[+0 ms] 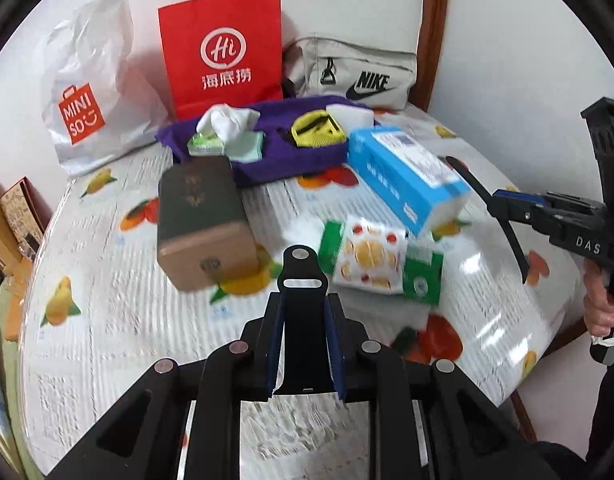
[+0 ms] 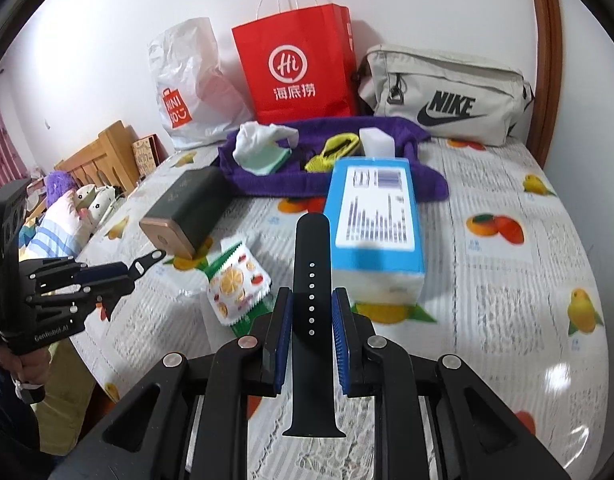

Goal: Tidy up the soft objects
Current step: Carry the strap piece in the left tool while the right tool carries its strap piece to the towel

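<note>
Pointing down, both tongs [image 1: 303, 320] [image 2: 311, 320] gripping straps [image 2: 311, 280]

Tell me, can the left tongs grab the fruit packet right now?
Probably not yet. The left tongs are already shut on a black strap piece, so they are full. The fruit packet lies just ahead on the table with nothing covering it.

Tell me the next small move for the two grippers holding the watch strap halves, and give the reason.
Probably carry both halves toward the purple cloth and set them there. The left gripper is shut on the short strap piece with the slot, the right gripper on the long strap piece with holes, and other small soft items already lie on that cloth.
</note>
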Tool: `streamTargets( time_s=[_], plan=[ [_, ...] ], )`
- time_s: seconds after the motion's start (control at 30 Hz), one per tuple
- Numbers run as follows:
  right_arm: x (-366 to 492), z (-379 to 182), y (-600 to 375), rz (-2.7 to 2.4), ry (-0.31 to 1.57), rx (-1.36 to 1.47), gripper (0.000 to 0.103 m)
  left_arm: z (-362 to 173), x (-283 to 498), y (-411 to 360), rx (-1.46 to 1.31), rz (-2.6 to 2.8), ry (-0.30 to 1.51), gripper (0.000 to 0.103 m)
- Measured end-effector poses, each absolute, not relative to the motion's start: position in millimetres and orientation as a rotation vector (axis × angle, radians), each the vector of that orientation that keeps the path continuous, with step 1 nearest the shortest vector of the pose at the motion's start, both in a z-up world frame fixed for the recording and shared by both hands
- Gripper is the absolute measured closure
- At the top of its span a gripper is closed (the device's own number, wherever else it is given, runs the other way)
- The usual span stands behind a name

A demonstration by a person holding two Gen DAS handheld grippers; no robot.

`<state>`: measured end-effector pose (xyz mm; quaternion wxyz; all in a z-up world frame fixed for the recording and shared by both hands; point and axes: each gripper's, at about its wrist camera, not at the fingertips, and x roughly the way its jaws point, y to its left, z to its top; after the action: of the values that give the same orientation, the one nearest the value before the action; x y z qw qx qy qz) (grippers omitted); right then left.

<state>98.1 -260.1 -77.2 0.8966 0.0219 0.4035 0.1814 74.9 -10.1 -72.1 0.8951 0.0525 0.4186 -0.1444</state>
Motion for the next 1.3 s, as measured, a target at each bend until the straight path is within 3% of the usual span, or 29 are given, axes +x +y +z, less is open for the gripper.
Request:
streamTargets(
  time_s=[0.7,1.3],
  plan=[
    [206,-42,-236,0.406,0.777,0.017,0.083,-36,181,8,0.069,-0.219,0.829,0.083],
    [315,-57,-230,0.372,0.801,0.013,0.083,-50,284,35,-0.02,-0.146,0.87,0.083]
  ],
)
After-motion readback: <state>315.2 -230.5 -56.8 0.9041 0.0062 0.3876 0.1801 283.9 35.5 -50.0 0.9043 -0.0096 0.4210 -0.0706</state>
